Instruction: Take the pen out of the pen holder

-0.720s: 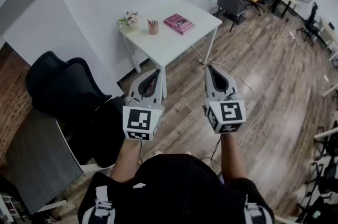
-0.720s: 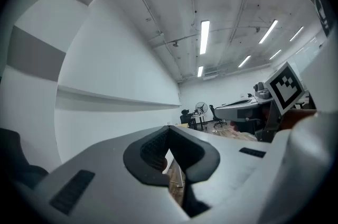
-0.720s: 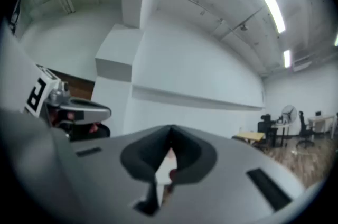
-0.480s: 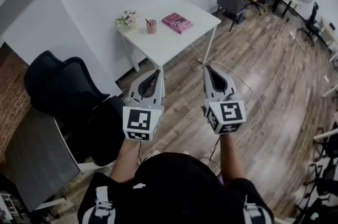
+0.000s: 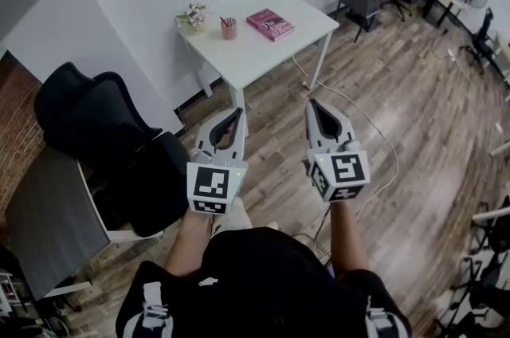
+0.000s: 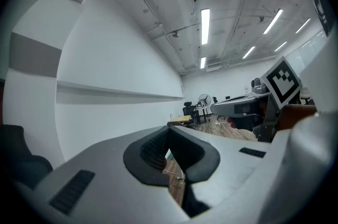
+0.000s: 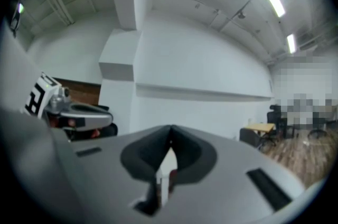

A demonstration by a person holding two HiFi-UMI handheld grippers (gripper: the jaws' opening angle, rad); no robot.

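Our left gripper (image 5: 236, 116) and right gripper (image 5: 314, 105) are both pinched together with nothing in them. The pen (image 5: 224, 21) stands in the holder (image 5: 229, 30) on the tabletop (image 5: 263, 57), far off at 12 o'clock. If we reach in with jaws closed, we may tip the holder.

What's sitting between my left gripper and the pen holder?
Head view: only bare white tabletop between the left gripper and the brown cylindrical pen holder.
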